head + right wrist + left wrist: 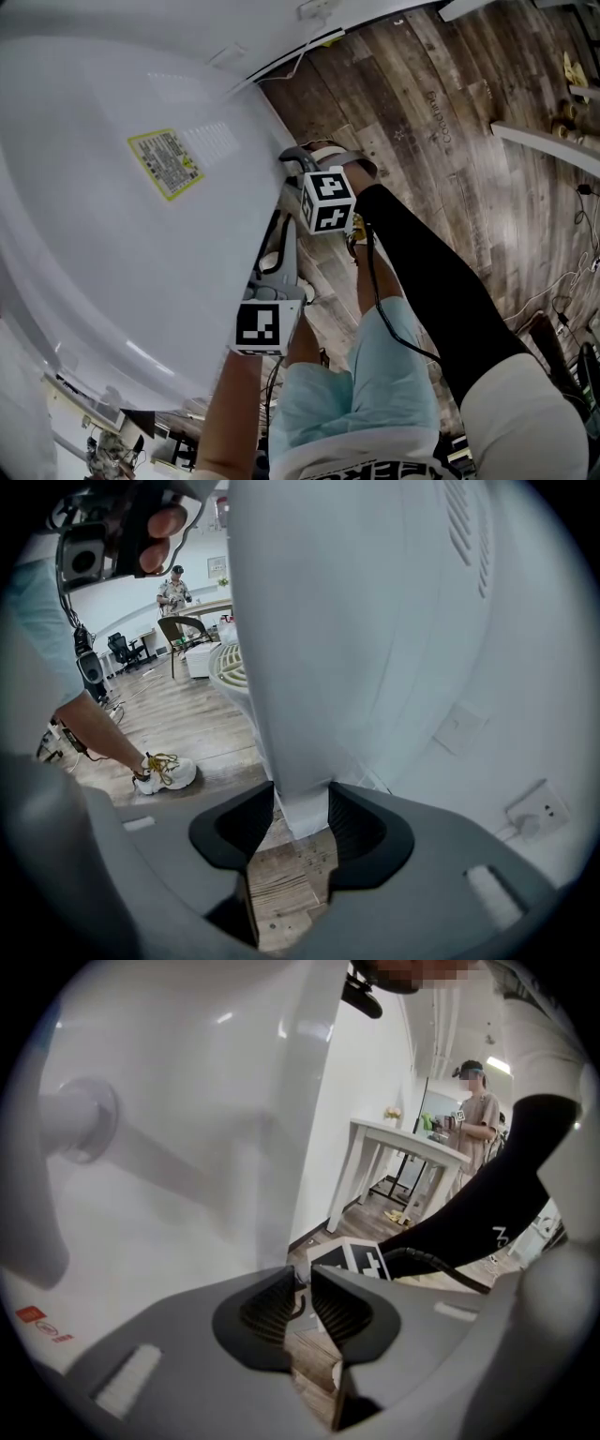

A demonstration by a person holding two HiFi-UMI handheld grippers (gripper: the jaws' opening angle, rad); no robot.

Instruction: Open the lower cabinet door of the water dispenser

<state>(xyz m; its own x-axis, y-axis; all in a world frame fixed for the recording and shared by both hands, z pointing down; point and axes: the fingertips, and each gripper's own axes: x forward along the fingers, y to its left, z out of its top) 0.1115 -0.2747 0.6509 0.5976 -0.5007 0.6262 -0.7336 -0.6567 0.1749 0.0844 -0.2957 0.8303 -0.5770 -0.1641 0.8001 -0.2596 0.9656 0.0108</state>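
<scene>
floor (pixel 450 112): dark wood planks | wall (pixel 539 705): white, socket (pixel 535 818) | furniture: white table (pixel 405 1140), office chair (pixel 122 652)

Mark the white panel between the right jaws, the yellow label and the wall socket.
white panel (pixel 305 808), right gripper view, its lower corner.
yellow label (pixel 164 164), head view, sticker's centre.
wall socket (pixel 536 816), right gripper view, plate's centre.

Wood floor (pixel 450 141), white table (pixel 403 1133), sneaker (pixel 173 772)
</scene>
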